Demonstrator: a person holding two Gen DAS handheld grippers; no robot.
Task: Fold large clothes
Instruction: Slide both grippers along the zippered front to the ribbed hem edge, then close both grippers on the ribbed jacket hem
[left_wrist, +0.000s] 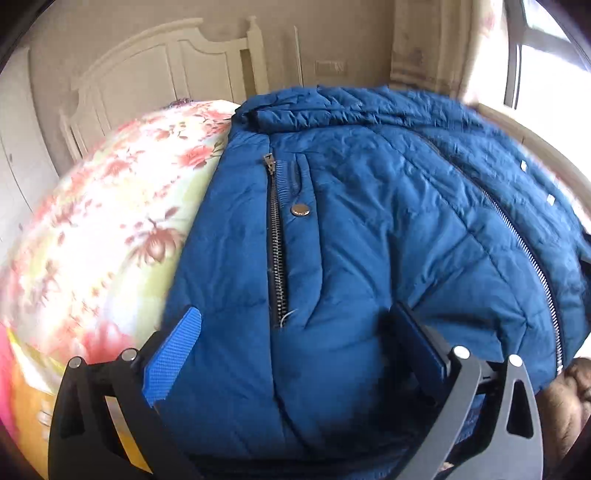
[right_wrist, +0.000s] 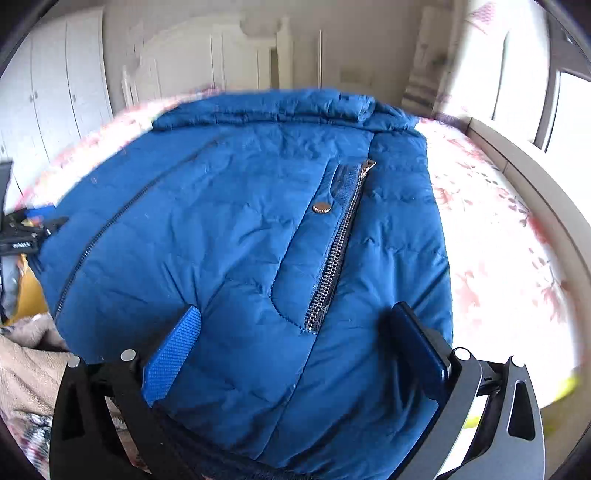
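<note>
Both my grippers gape wide: left gripper (left_wrist: 295, 332) and right gripper (right_wrist: 295, 328) straddling the blue jacket (left_wrist: 369, 221) on the bed (right_wrist: 498, 221).

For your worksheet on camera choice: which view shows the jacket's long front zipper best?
Left wrist view: the front zipper shows bright, distinct teeth on the blue jacket. In the right wrist view it is a dark, blurred line.

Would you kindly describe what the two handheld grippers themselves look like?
Both look alike: the left gripper and right gripper each have black angular frames with cut-outs, silver round pivot pins, and two fingers faced with blue textured pads. No cables or sleeves show.
</note>
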